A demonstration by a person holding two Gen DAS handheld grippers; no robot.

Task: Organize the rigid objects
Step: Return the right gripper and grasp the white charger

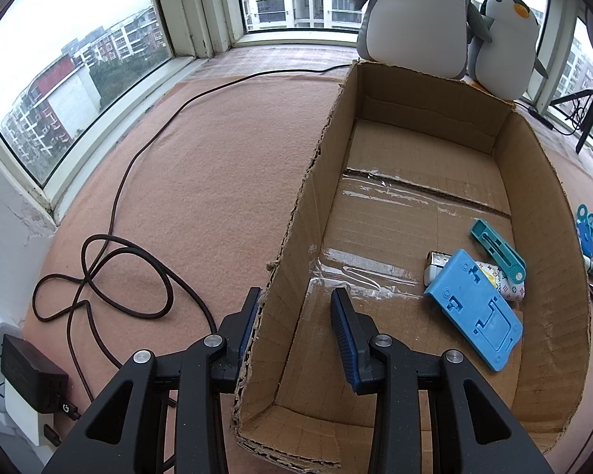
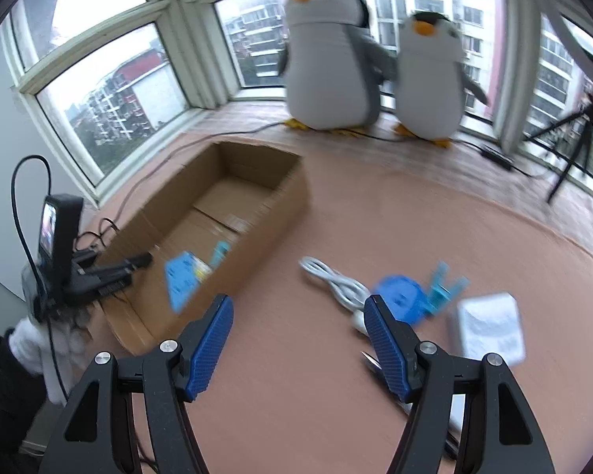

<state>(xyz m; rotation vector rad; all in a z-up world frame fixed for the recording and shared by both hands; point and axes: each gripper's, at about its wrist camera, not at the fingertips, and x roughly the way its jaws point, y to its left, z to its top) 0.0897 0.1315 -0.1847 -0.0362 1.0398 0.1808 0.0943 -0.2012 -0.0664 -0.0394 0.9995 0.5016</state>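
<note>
An open cardboard box (image 1: 549, 205) sits on the pink cloth; it also shows in the right wrist view (image 2: 284, 213). Inside lie a blue plastic plate (image 1: 474, 308), a teal cutter (image 1: 498, 249) and a small white patterned item (image 1: 506, 284). My left gripper (image 1: 296, 312) is open and straddles the box's left wall, one finger on each side. My right gripper (image 2: 298, 328) is open and empty above the cloth, right of the box. Ahead of it lie a white cable (image 2: 336, 284), a blue round item (image 2: 399, 296), a light blue clip (image 2: 442, 288) and a white box (image 2: 490, 328).
Two plush penguins (image 2: 332, 59) stand by the window behind the box. A dark cable (image 1: 110, 268) loops on the cloth at left, leading to a charger (image 1: 31, 391). A tripod (image 2: 573, 146) stands at far right. Pens and blue items (image 1: 587, 233) lie right of the box.
</note>
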